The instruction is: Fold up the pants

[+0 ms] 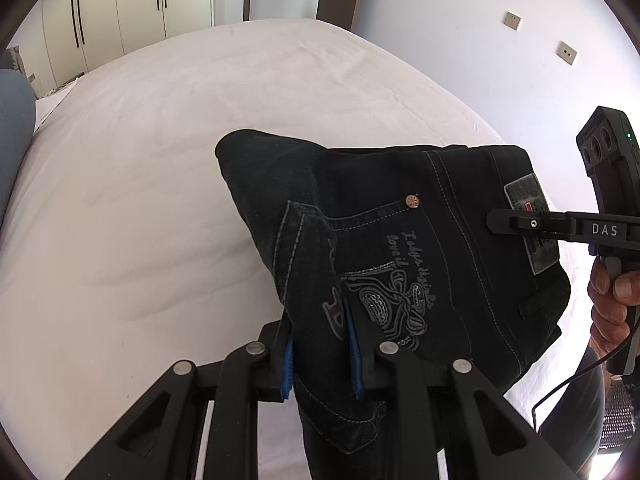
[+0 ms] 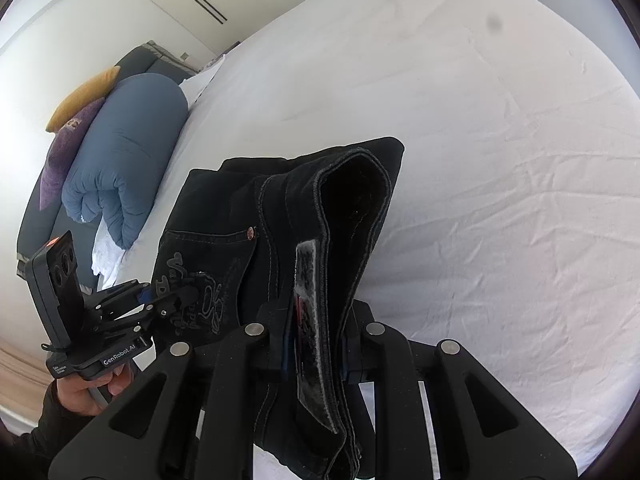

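The dark denim pants are folded into a thick bundle and held up above the white bed. A back pocket with grey embroidery and a waistband patch face the left wrist camera. My left gripper is shut on the pocket-side edge of the pants, blue pads pressing the cloth. My right gripper is shut on the waistband end of the pants, beside the patch. The right gripper also shows in the left wrist view, and the left gripper shows in the right wrist view.
The bed sheet spreads wide under and beyond the pants. A rolled blue duvet and purple and yellow cushions lie at one end. White wardrobes, a door and a wall with sockets stand behind.
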The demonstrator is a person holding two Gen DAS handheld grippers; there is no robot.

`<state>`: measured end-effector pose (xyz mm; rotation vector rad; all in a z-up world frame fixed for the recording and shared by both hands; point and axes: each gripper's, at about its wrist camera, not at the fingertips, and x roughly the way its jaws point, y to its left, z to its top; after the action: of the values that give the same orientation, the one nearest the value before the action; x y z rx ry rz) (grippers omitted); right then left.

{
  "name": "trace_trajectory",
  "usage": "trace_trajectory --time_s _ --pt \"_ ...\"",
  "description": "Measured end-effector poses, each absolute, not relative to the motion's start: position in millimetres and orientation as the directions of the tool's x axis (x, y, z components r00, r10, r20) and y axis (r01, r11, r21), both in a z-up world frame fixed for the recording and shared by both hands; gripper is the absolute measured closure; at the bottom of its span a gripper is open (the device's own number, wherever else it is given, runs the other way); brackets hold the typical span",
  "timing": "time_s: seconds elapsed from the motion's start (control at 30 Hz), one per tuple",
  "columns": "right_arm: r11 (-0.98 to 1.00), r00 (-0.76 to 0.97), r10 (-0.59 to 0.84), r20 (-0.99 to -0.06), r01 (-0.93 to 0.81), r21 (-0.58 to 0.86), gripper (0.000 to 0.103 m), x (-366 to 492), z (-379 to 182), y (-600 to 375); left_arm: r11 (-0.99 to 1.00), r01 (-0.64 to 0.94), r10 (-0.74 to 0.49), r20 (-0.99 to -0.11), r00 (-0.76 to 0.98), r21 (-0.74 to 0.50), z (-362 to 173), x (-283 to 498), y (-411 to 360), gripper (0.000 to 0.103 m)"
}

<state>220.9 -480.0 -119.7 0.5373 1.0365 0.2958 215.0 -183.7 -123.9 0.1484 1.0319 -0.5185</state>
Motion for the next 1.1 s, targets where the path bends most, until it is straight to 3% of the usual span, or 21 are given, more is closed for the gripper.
trace_trajectory --time_s 0.43,0.63,0.7,0.8,0.87,0.93,0.97,1.1 --pt "0.822 0.431 0.466 -0.773 0.112 0.558 0.084 258 -188 -525 0.875 0.476 -0.297 -0.873 0.387 -0.087 -157 231 -217 0.078" --pt "0.837 0.440 0.429 -0.789 0.135 0.531 0.069 247 -187 -528 0.886 0.460 -0.277 -0.867 0.415 -0.063 -151 228 -244 0.071" --pt "0.859 0.470 0.388 -0.793 0.128 0.496 0.059 232 -173 -529 0.894 0.445 -0.268 -0.853 0.447 -0.047 -143 220 -240 0.069" --pt "0.880 0.532 0.337 -0.777 0.114 0.460 0.056 206 -149 -524 0.906 0.419 -0.289 -0.804 0.520 -0.055 -120 200 -227 0.050" --pt "0.900 0.573 0.293 -0.765 0.105 0.424 0.056 189 -128 -508 0.912 0.405 -0.307 -0.760 0.573 -0.063 -99 184 -218 0.024" --pt "0.918 0.621 0.247 -0.744 0.096 0.385 0.056 167 -108 -494 0.920 0.389 -0.308 -0.709 0.634 -0.052 -80 162 -211 0.006" --pt "0.928 0.648 0.219 -0.729 0.093 0.361 0.055 155 -96 -489 0.924 0.380 -0.311 -0.671 0.673 -0.047 -69 147 -206 0.001" --pt "0.963 0.757 0.077 -0.648 0.112 0.244 0.040 104 -52 -464 0.943 0.333 -0.290 -0.506 0.812 -0.006 -25 86 -189 0.000"
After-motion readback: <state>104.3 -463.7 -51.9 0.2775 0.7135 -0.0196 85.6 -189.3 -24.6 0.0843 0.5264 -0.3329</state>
